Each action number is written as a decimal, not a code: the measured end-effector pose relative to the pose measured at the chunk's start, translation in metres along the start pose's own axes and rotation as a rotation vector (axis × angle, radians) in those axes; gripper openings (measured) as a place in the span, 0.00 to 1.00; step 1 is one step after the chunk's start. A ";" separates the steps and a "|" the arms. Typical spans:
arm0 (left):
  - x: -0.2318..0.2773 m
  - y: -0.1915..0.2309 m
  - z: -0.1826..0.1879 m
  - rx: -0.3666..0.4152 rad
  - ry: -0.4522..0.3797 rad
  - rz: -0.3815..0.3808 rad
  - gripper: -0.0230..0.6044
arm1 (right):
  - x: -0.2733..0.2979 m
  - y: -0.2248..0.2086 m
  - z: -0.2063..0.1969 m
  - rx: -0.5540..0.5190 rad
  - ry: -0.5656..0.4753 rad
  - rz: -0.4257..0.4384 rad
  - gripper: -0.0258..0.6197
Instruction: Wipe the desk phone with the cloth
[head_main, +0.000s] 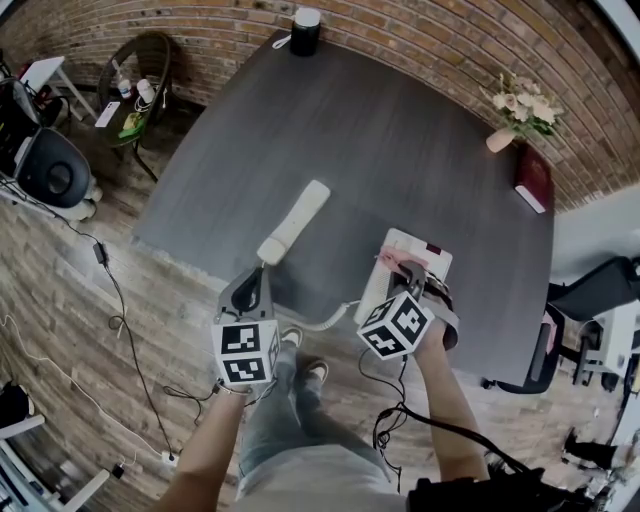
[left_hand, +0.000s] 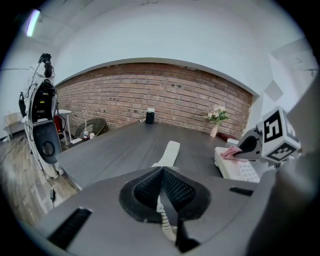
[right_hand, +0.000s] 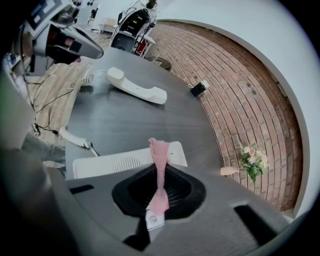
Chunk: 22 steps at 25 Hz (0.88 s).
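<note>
- the desk phone (head_main: 377, 291) sits at the near right of the tabletop (head_main: 400, 140). it is a white plastic slab with a ribbed grille. the right gripper (head_main: 412, 272) covers much of it in the head view, and its keypad (left_hand: 246, 172) shows only in the left gripper view.
- the cloth (right_hand: 160, 157) is pink and twisted into a thin rope. the right gripper is clenched on it, and its free end touches the phone's top edge. a small white tag hangs at its near end.
- the handset (head_main: 295, 220) is off the phone. it is long, rounded and cream, and lies flat on the tabletop to the left.
- the coiled cord (head_main: 320, 322) runs from the phone and passes under the left gripper (head_main: 262, 268), so part of it is hidden.
- the left gripper's jaws are pressed together, tips at the handset's near end. i cannot tell whether they pinch anything.
- the tabletop is dark grey with a wood grain.
- a vase of pale flowers (head_main: 520, 110) and a red book (head_main: 533, 178) stand at its far right edge.
</note>
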<state>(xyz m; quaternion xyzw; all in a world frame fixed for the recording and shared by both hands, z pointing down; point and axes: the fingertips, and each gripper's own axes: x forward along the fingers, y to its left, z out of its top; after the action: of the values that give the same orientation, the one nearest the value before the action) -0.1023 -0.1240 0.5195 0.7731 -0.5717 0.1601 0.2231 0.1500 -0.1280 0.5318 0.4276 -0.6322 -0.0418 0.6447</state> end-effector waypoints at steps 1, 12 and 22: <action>0.000 0.001 -0.001 -0.001 0.001 0.001 0.04 | 0.000 0.001 0.000 -0.001 0.001 0.002 0.07; -0.005 -0.003 0.004 0.004 -0.011 0.003 0.04 | -0.006 0.010 -0.004 -0.007 0.003 0.030 0.07; -0.013 -0.004 0.000 -0.004 -0.009 0.009 0.04 | -0.013 0.027 -0.008 -0.024 0.002 0.067 0.07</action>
<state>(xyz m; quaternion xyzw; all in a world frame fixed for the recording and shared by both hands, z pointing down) -0.1026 -0.1122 0.5117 0.7708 -0.5766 0.1565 0.2212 0.1411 -0.0996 0.5393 0.3984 -0.6449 -0.0273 0.6516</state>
